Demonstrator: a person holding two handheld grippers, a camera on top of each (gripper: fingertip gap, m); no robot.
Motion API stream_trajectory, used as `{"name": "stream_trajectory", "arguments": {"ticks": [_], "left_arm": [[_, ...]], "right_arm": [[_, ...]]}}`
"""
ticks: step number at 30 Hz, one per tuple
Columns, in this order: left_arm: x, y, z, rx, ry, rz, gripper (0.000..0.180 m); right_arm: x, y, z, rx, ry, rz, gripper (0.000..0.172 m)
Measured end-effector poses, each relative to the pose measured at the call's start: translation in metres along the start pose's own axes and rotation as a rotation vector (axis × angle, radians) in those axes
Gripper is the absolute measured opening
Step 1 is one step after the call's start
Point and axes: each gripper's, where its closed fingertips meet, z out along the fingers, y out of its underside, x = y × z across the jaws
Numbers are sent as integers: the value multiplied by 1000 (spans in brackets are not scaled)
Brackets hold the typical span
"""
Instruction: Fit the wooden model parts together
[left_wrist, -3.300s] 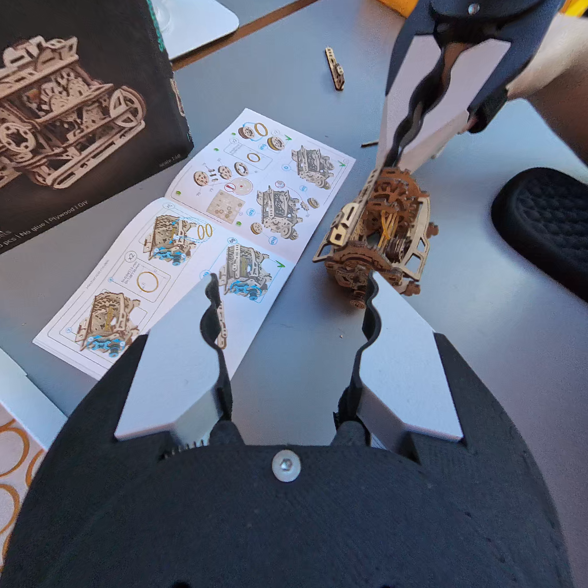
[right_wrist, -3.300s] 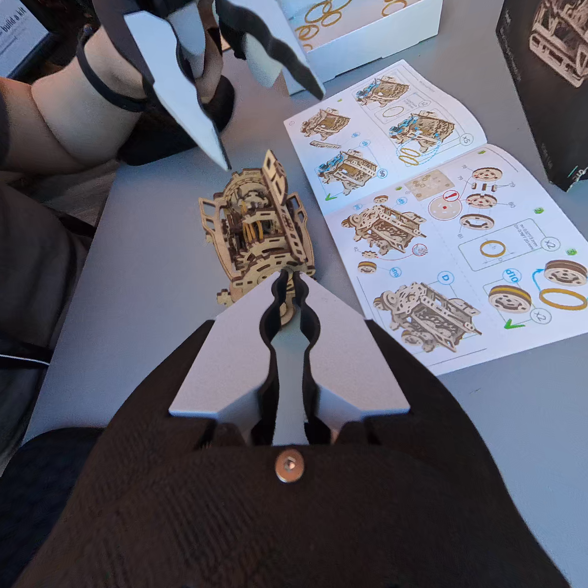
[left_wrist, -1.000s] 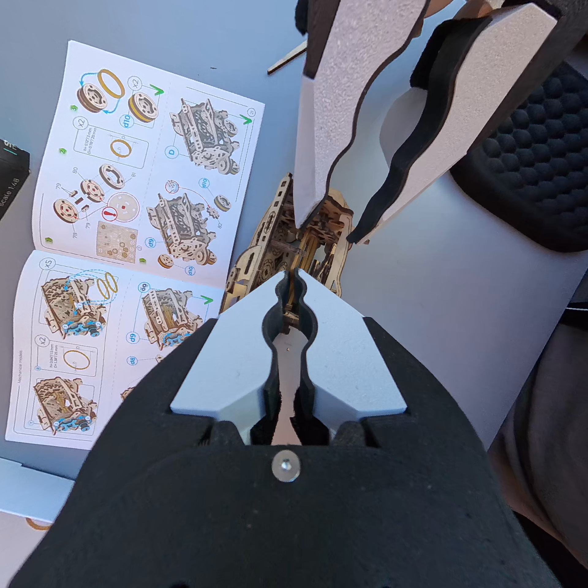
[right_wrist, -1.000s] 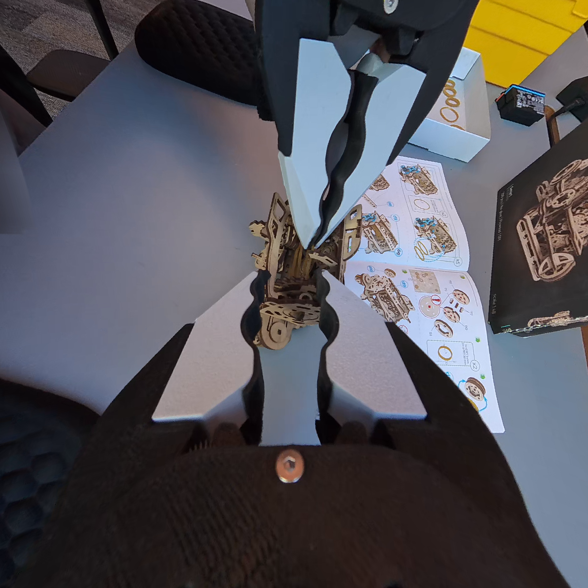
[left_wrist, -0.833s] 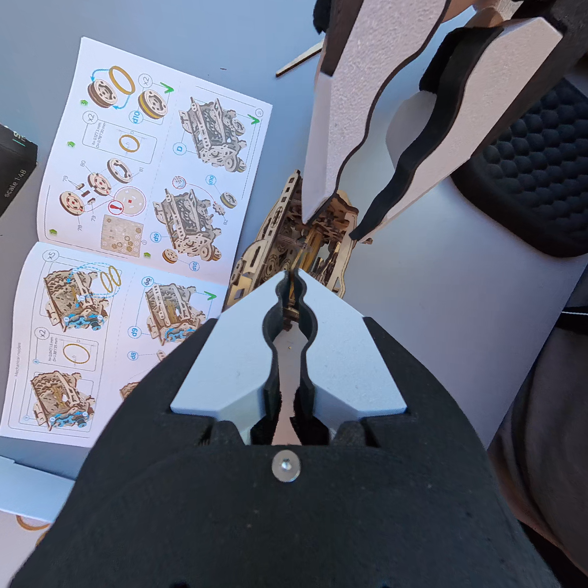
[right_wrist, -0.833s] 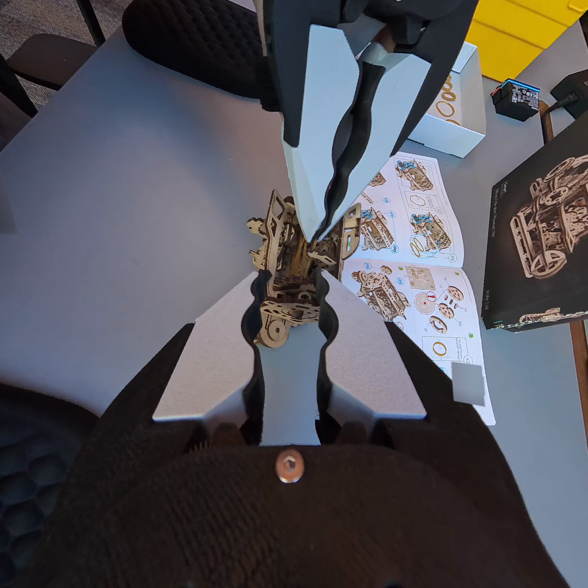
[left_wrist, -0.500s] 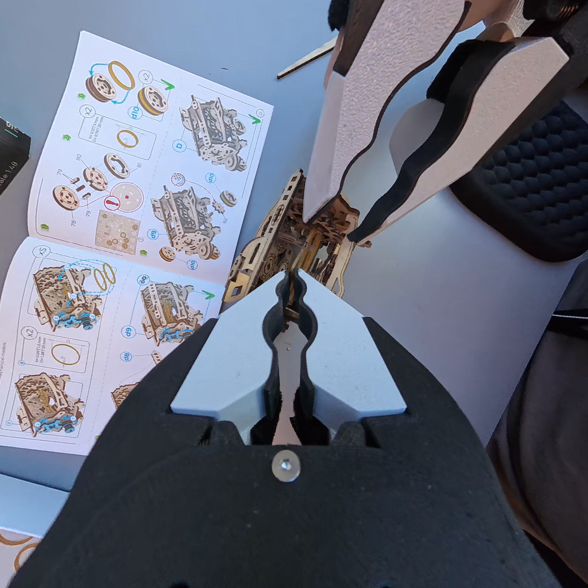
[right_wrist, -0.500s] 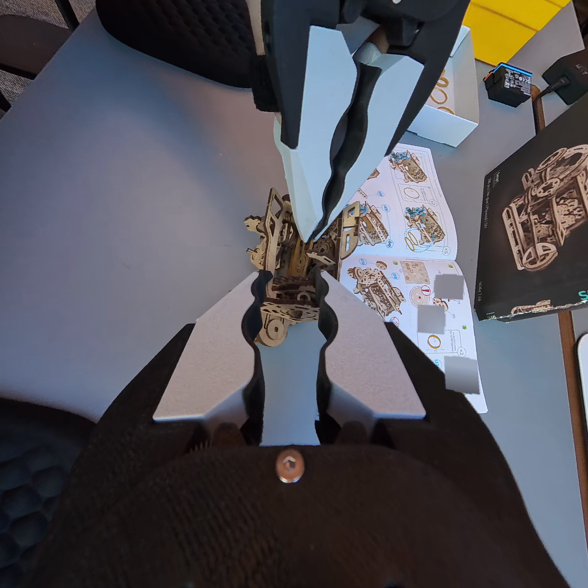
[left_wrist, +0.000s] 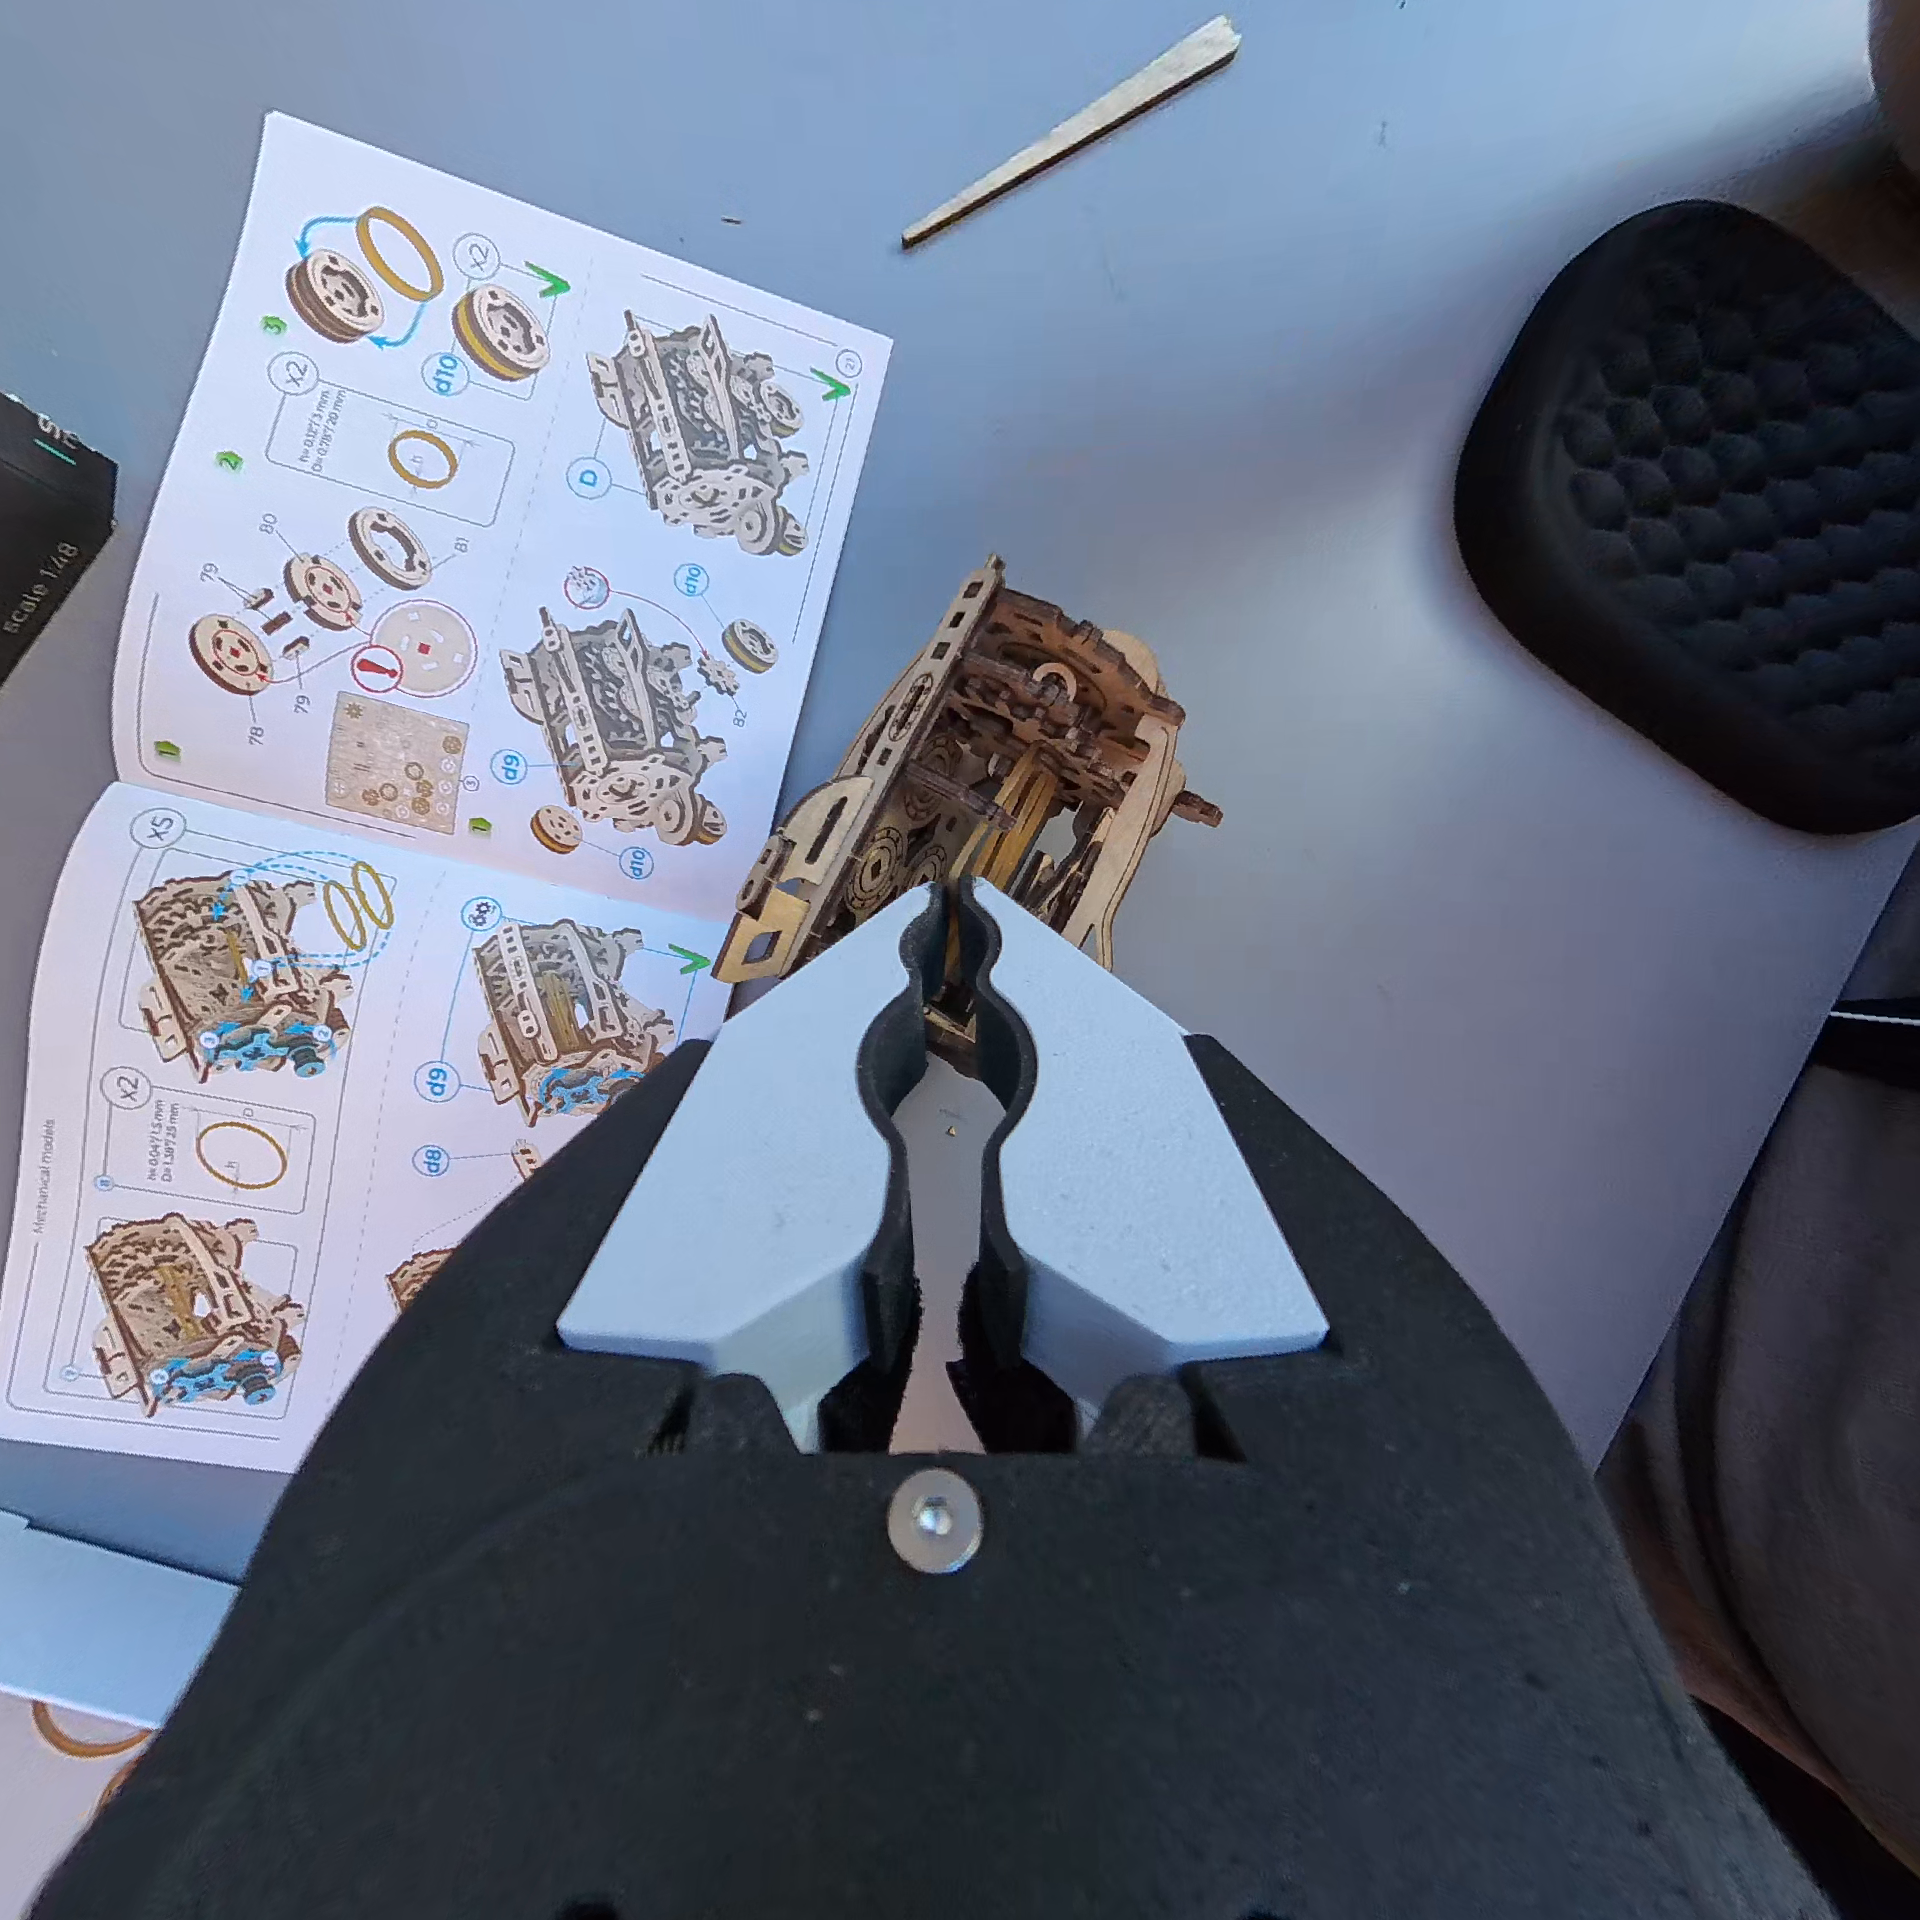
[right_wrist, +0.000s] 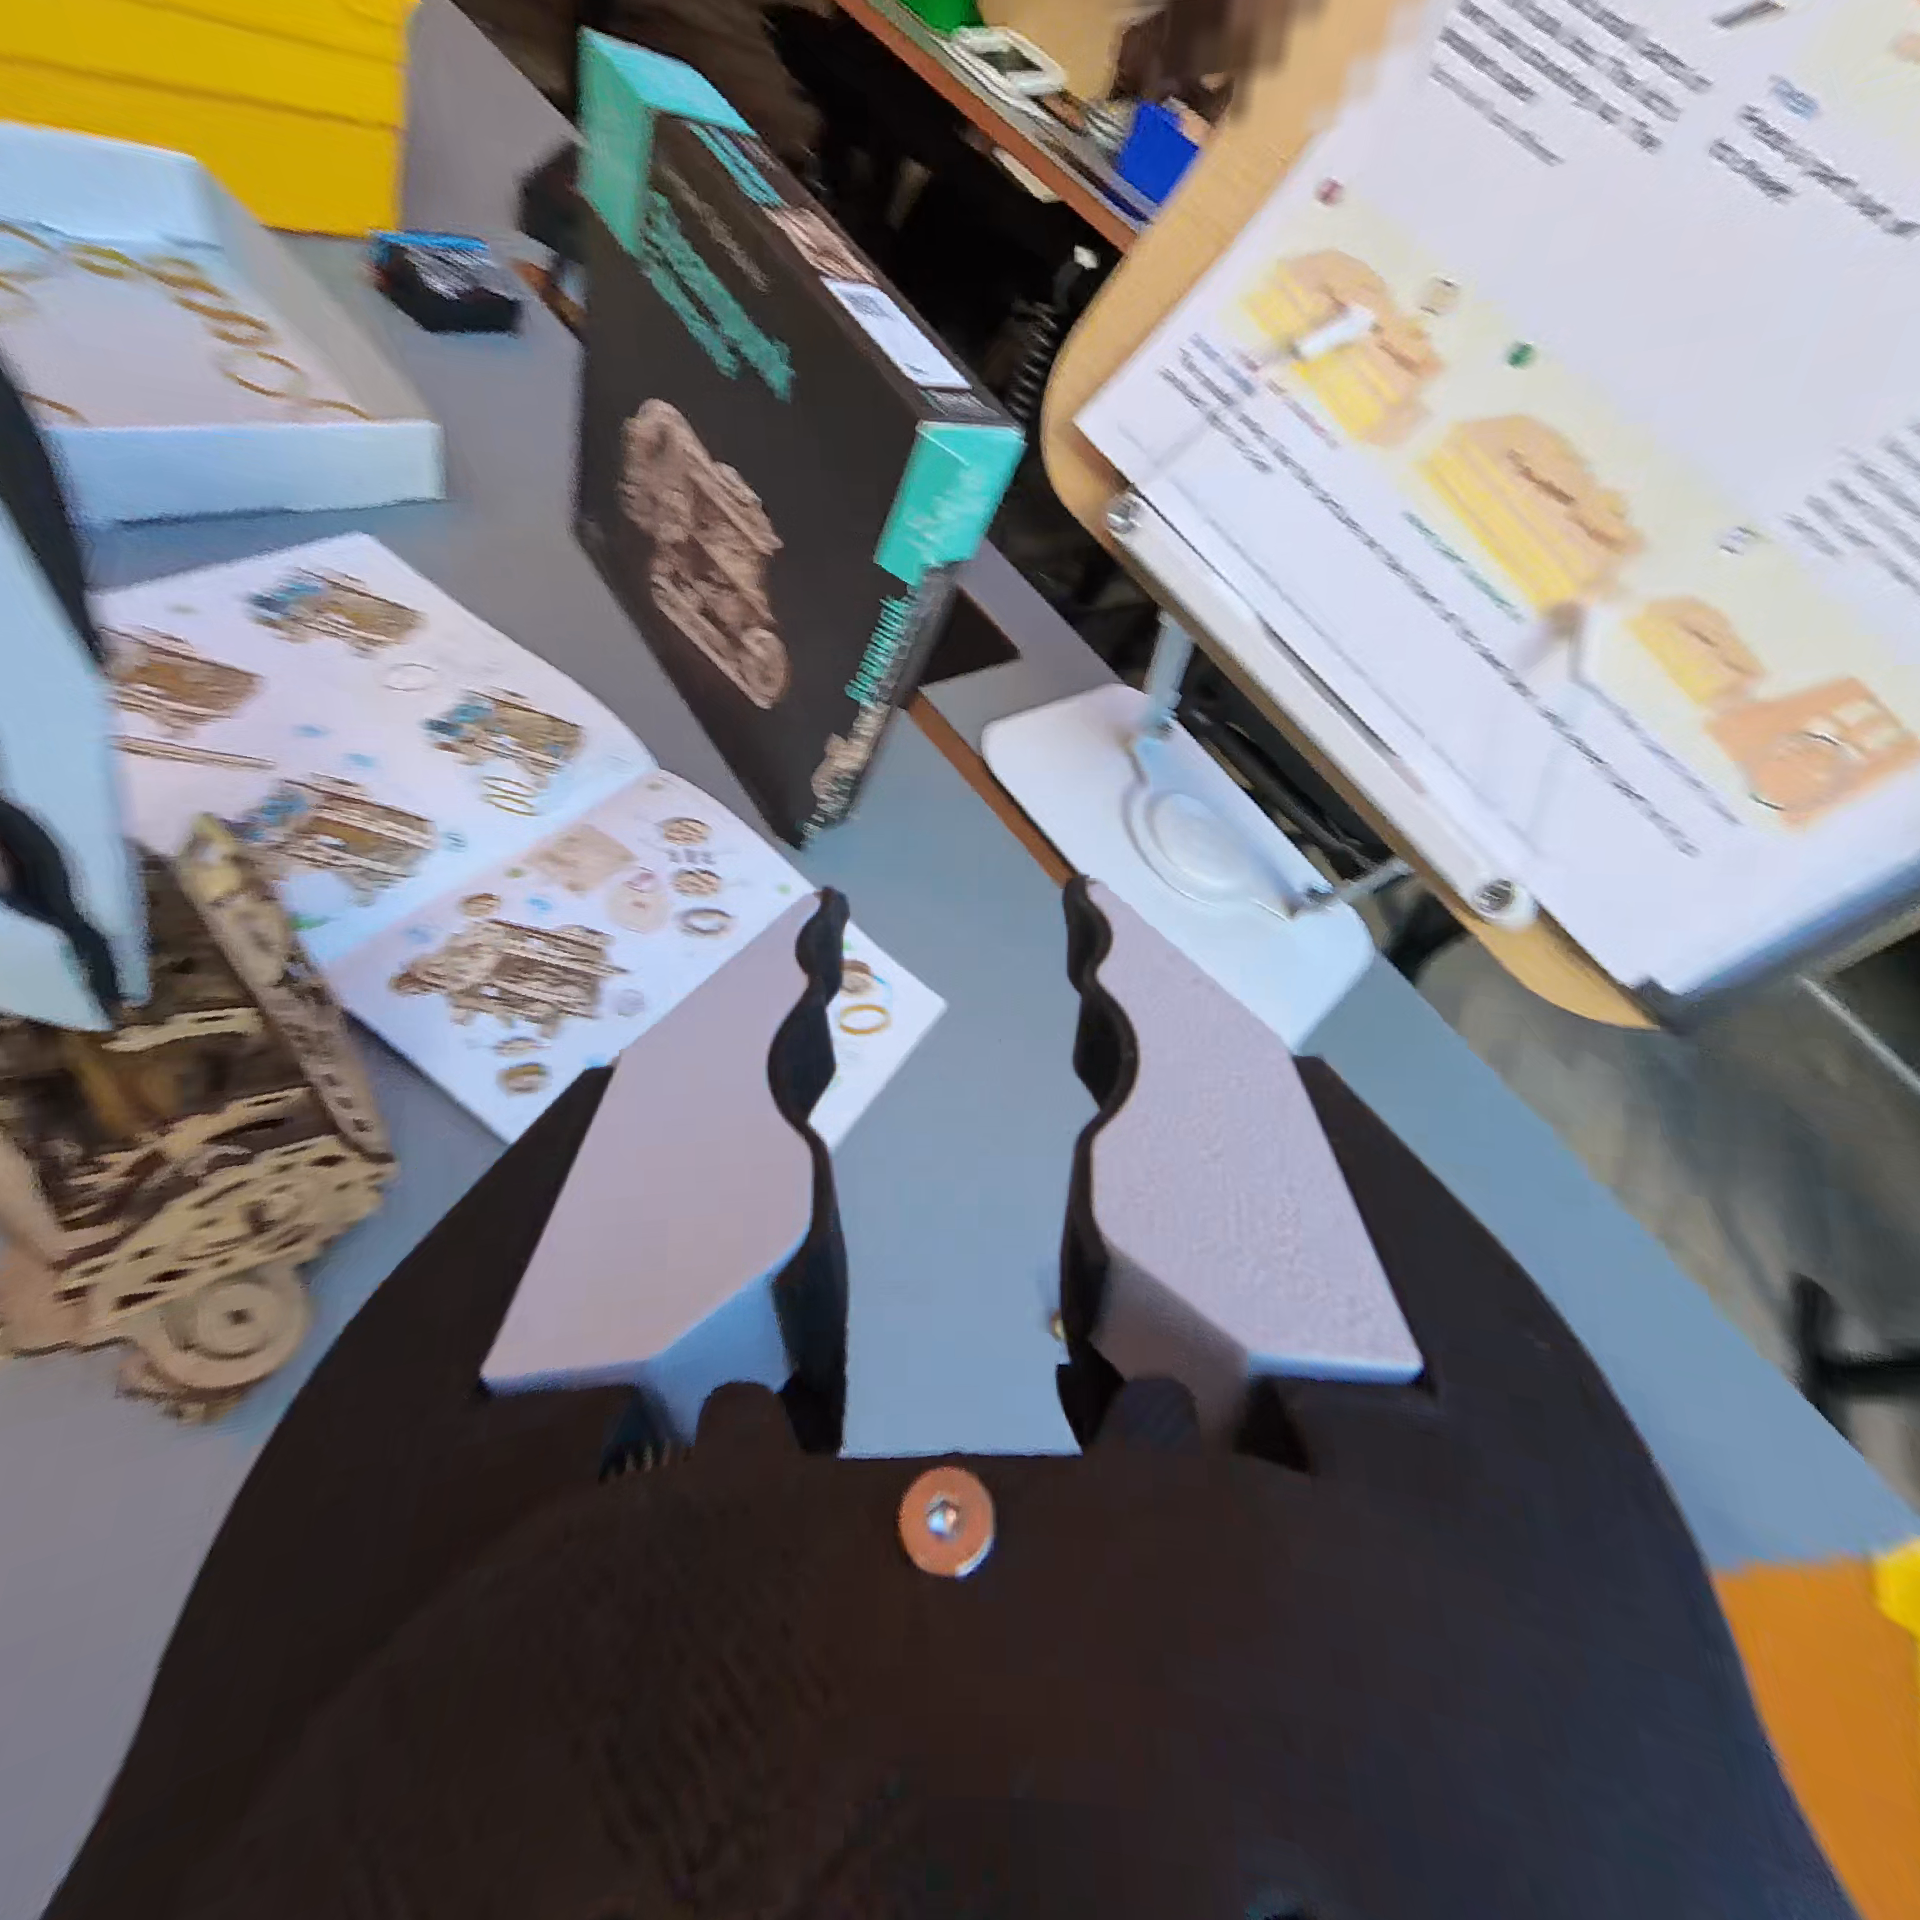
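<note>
The wooden model (left_wrist: 987, 769), a partly built vehicle frame with gears, rests on the grey table (left_wrist: 1351, 1039) beside the open instruction booklet (left_wrist: 416, 675). My left gripper (left_wrist: 951, 914) is shut on a thin wooden part at the near side of the model. In the right wrist view the model (right_wrist: 177, 1143) is at the left edge, with a left gripper finger (right_wrist: 52, 779) coming down onto its top. My right gripper (right_wrist: 951, 894) is open and empty, off to the right of the model, over the table.
A thin wooden stick (left_wrist: 1070, 130) lies at the back. A black padded rest (left_wrist: 1714, 499) is at the right, near the table edge. A black kit box (right_wrist: 748, 499), a white box (right_wrist: 208, 416), a white stand base (right_wrist: 1174, 821) and a tilted board with a sheet (right_wrist: 1558, 468) are around. About 15 cm separates my right fingertips from the thin wooden stick (left_wrist: 1070, 130).
My right gripper, which stood around the model's end, has pulled away to the right and opened wider; it is gone from the left wrist view. My left gripper stays shut on the model.
</note>
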Motion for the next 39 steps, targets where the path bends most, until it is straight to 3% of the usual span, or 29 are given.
{"name": "stream_trajectory", "arguments": {"ticks": [1, 3, 13, 16, 19, 23, 27, 32, 39], "left_arm": [[0, -1, 0, 1, -1, 2, 0], [1, -1, 0, -1, -1, 4, 0], [1, 2, -1, 1, -5, -4, 0], [0, 2, -1, 1, -5, -5, 0], [0, 2, 0, -1, -5, -8, 0], [0, 2, 1, -3, -13, 1, 0], [0, 2, 0, 2, -10, -6, 0], [0, 2, 0, 2, -13, 0, 0], [-3, 5, -1, 2, -37, 12, 0]], "right_arm": [[12, 7, 1, -47, 81, -37, 49], [27, 17, 2, -105, 182, -105, 53], [13, 25, 8, -140, 120, -121, 60], [-3, 19, 7, -112, 36, -112, 62], [-34, 6, 0, -46, -156, -52, 65], [-83, -19, -20, 60, -470, -8, 51], [-127, -2, -32, 23, -691, -183, 25], [-157, 15, -26, 14, -748, -285, 16], [-177, 10, -22, 79, -740, -395, 15]]}}
